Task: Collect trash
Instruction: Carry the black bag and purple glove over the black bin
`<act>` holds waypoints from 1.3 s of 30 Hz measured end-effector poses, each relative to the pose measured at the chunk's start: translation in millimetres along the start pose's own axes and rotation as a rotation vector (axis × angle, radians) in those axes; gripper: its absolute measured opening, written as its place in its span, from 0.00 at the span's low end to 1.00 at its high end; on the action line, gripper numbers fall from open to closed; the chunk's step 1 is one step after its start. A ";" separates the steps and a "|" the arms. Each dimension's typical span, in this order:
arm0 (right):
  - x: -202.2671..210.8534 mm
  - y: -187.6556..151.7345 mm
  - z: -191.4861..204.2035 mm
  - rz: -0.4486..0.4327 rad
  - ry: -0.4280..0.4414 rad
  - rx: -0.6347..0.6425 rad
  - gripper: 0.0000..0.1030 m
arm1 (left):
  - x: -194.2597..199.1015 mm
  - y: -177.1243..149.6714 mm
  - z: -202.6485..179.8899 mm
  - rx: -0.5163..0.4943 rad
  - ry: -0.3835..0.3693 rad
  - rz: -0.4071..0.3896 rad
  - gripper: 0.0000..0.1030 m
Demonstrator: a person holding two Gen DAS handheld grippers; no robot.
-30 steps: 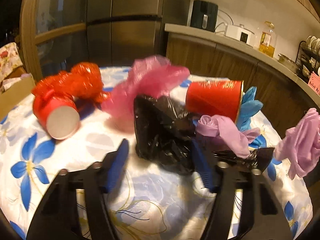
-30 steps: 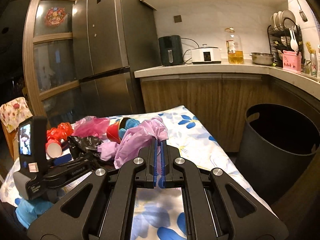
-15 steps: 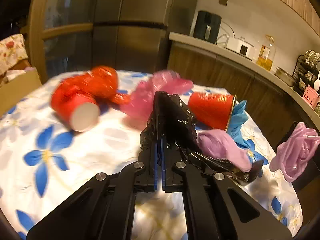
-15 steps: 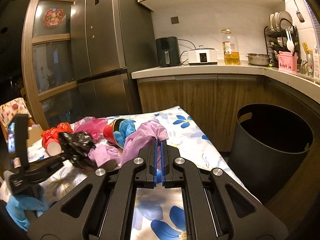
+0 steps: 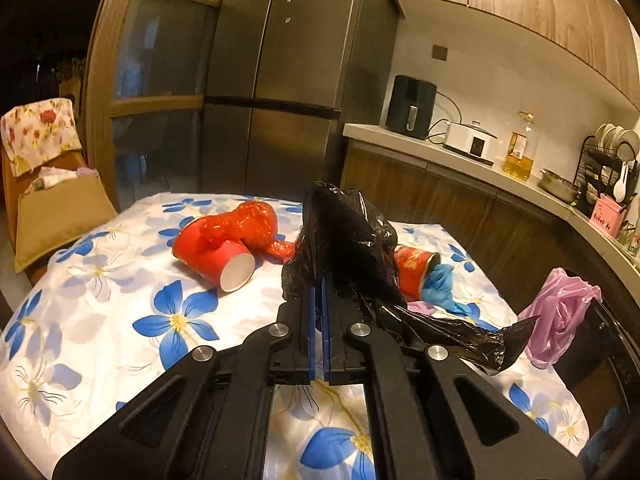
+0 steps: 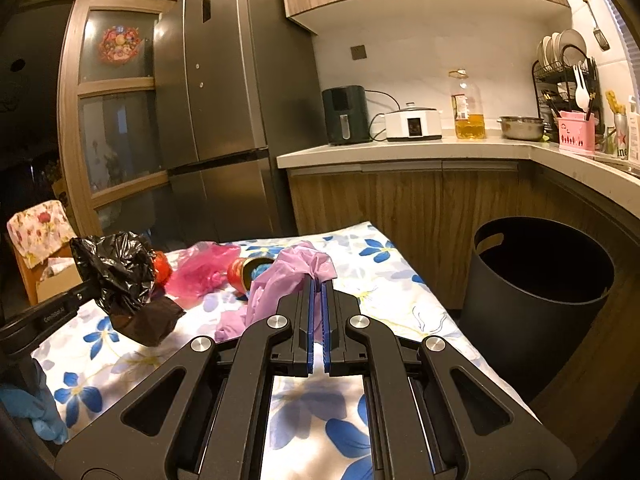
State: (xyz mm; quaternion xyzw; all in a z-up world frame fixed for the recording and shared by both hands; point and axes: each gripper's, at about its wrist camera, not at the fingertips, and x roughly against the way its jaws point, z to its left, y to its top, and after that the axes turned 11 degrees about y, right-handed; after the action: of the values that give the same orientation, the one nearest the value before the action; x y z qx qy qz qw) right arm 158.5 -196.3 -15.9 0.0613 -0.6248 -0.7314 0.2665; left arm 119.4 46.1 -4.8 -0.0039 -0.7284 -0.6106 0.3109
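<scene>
My left gripper [image 5: 319, 280] is shut on a crumpled black plastic bag [image 5: 344, 240] and holds it above the flowered table [image 5: 120, 280]; the bag also shows in the right wrist view [image 6: 120, 268]. My right gripper [image 6: 319, 284] is shut on a lilac plastic bag [image 6: 292, 276], which also shows at the right of the left wrist view [image 5: 560, 312]. On the table lie a red paper cup [image 5: 216, 258] with red plastic [image 5: 248, 224], a second red cup [image 5: 412, 272] stuffed with blue plastic [image 5: 440, 284], and a pink bag [image 6: 204, 268].
A black round bin [image 6: 536, 304] stands on the floor right of the table, below the wooden counter [image 6: 420, 148]. A steel fridge [image 6: 224, 120] is behind the table. A chair with a floral cover [image 5: 40, 136] is at the far left. A blue glove [image 6: 32, 408] lies at the table's near left edge.
My left gripper closed on the black bag and lifted it off the table. My right gripper kept its hold on the lilac bag and moved slightly toward the bin.
</scene>
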 end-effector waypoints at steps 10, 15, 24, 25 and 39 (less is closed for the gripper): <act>26.6 4.4 -4.4 -0.023 -0.012 -0.015 0.03 | 22.6 -2.4 -16.8 -0.036 -0.049 -0.035 0.02; 37.3 5.5 -12.3 -0.032 -0.038 -0.018 0.02 | 27.6 -4.2 -34.8 -0.062 -0.084 -0.040 0.02; 53.8 8.6 -34.2 -0.048 -0.088 -0.038 0.02 | 31.3 -6.7 -68.8 -0.108 -0.145 -0.045 0.02; 55.2 8.9 -36.2 -0.049 -0.093 -0.039 0.02 | 32.3 -7.1 -72.2 -0.112 -0.151 -0.046 0.02; 71.3 21.3 -73.6 -0.092 -0.174 -0.061 0.02 | 34.5 -3.8 -131.8 -0.175 -0.245 -0.061 0.02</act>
State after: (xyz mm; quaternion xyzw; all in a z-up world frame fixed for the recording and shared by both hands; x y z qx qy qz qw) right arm 135.7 -296.0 6.0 0.0183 -0.6196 -0.7640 0.1792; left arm 149.3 -85.3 15.7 -0.0834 -0.7046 -0.6759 0.1994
